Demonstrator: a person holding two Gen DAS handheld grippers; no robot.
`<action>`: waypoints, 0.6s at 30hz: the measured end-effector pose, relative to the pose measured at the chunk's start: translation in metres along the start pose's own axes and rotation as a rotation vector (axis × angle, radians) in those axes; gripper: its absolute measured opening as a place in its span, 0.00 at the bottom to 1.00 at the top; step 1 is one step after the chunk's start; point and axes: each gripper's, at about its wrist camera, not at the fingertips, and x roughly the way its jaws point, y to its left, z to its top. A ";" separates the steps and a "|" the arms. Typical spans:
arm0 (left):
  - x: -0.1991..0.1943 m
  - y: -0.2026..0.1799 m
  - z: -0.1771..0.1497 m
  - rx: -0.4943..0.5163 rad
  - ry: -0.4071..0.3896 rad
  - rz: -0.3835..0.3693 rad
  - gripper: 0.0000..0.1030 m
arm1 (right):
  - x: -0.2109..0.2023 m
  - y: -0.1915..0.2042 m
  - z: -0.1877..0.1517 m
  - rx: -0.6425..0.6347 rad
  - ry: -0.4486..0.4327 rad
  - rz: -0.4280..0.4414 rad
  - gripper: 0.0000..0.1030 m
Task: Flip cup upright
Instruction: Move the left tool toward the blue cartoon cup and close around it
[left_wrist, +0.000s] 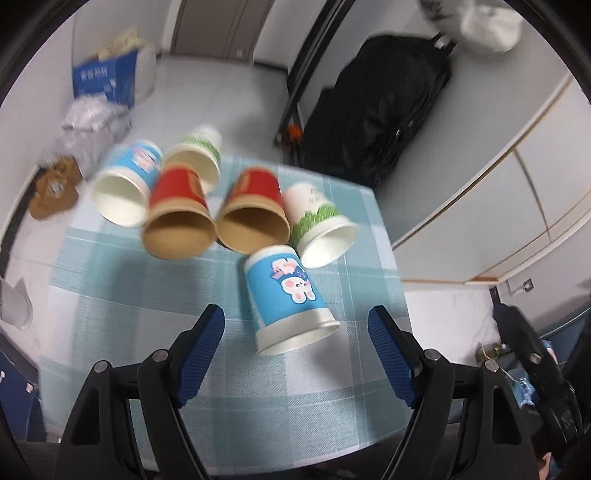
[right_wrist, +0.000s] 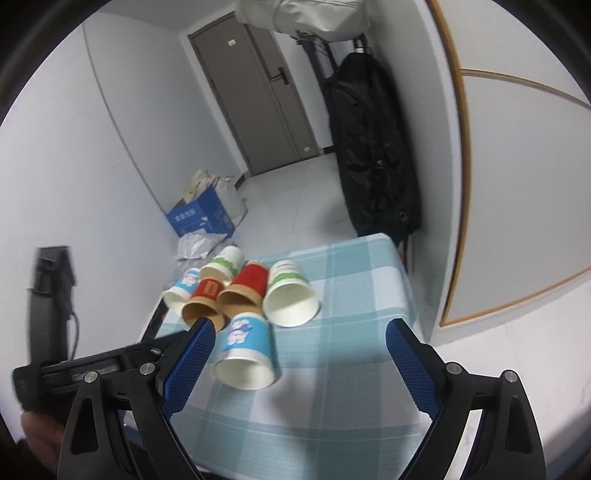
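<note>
Several paper cups lie on their sides on a blue-checked tablecloth. The nearest is a blue cup with a rabbit picture, its mouth toward me; it also shows in the right wrist view. Behind it lie two red cups, a white-green cup, another blue cup and another white-green cup. My left gripper is open, just in front of the nearest blue cup. My right gripper is open and empty, with that cup near its left finger.
A black bag hangs beyond the table's far edge. A blue cardboard box and plastic bags sit on the floor at the left. The left gripper's black body shows at the right wrist view's lower left.
</note>
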 end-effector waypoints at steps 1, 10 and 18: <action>0.009 0.001 0.004 -0.012 0.027 -0.003 0.74 | 0.000 -0.003 0.001 0.008 0.001 -0.004 0.91; 0.073 0.010 0.019 -0.104 0.242 -0.002 0.74 | 0.007 -0.027 0.008 0.113 0.032 0.012 0.92; 0.073 0.007 0.020 -0.072 0.297 -0.010 0.58 | 0.011 -0.024 0.010 0.111 0.042 0.023 0.92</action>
